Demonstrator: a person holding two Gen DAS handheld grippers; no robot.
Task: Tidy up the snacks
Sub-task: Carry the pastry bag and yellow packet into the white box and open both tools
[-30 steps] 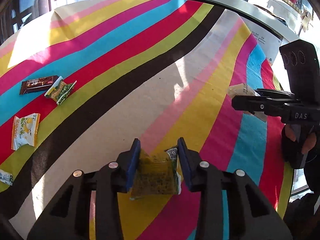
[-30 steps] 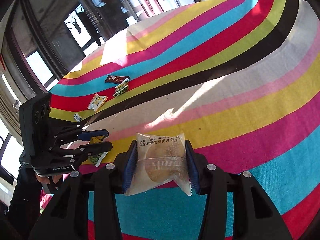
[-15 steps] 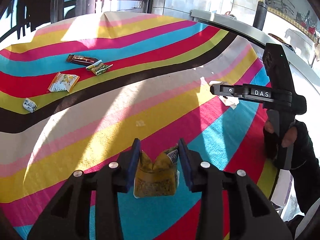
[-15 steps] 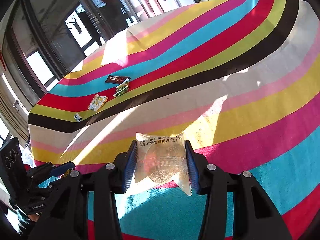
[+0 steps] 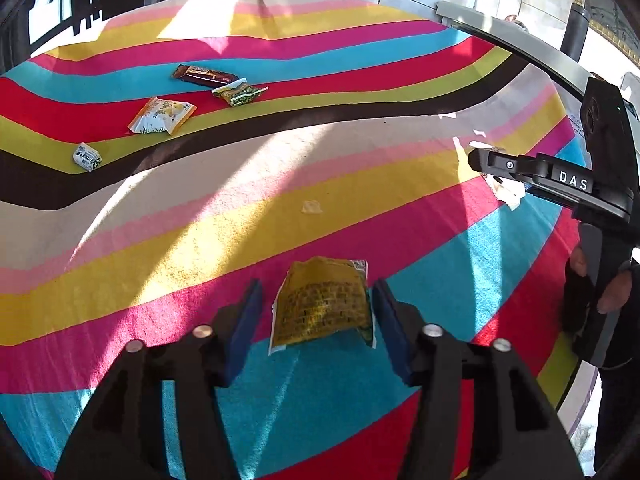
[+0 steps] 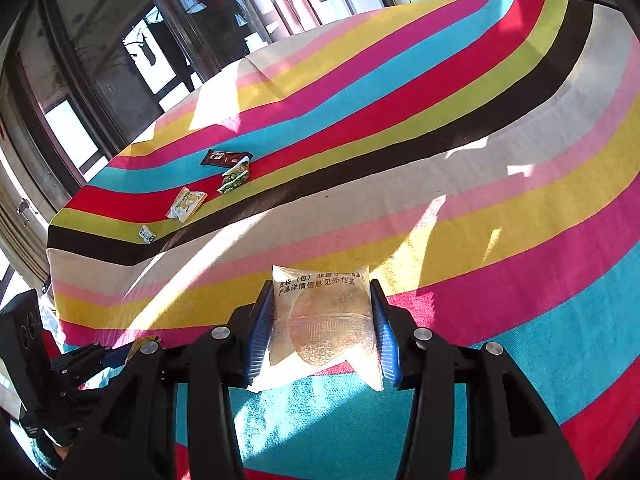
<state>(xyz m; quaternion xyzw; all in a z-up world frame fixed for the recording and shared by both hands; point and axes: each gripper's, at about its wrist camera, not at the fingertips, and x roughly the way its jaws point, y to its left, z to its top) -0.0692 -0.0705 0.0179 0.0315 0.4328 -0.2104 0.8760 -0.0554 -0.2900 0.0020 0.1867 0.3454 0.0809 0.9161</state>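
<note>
Now your left gripper [image 5: 318, 304] no longer clamps the yellow packet [image 5: 322, 304]: released onto the striped cloth [image 5: 200, 232], jaws closing again. Your right gripper [image 6: 322, 328] stays clamped on the clear cracker pouch [image 6: 324, 316].

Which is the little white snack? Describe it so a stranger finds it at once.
On the striped tablecloth, four snacks lie in a far-left row. The small white packet ends that row, on the lime stripe beside the brown one. It is the smallest there, and nearly square.
</note>
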